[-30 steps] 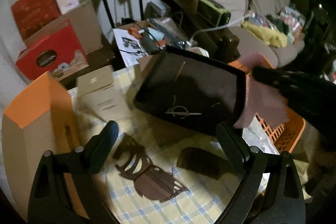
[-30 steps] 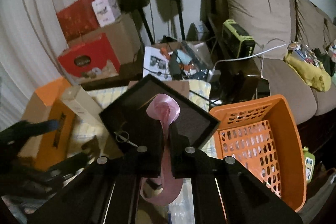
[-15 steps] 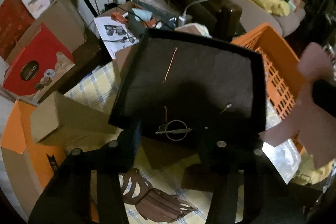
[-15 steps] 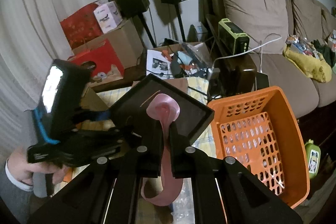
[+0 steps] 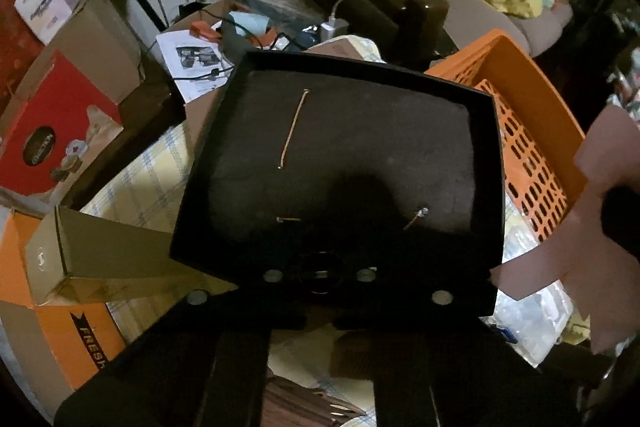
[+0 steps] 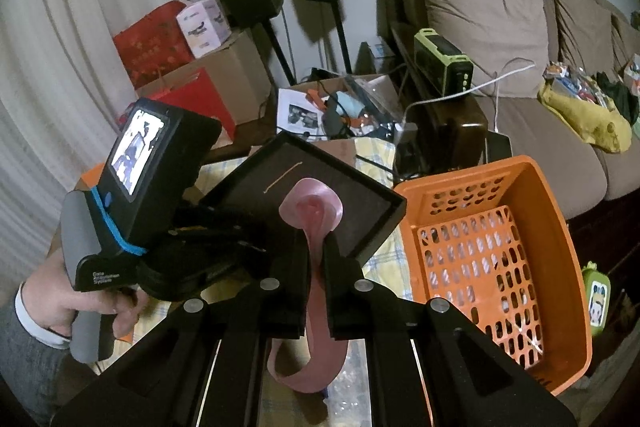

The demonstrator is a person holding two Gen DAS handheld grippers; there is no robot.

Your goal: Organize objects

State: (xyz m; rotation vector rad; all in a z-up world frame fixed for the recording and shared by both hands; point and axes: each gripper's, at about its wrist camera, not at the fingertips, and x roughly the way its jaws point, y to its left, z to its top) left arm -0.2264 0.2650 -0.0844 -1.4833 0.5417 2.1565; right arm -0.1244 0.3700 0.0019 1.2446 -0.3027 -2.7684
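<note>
Right wrist view: we are pinching a pink ribbon (image 6: 316,211) in the right gripper (image 6: 316,259), its jaws clamped on the strip, whose curl is rising above the fingertips. Just ahead, a black tray (image 6: 374,227) is lying, with an orange basket (image 6: 544,259) to its right. Our left gripper (image 5: 318,277) is closed over the tray's (image 5: 486,211) near edge; the spot is too dark to tell what it is gripping.

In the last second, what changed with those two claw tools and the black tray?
The left gripper came down to the black tray's near edge and snapped shut there, from wide open; whether it pinches the rim is too dark to tell. The right gripper stayed clamped on the pink ribbon. The orange basket hasn't moved.
</note>
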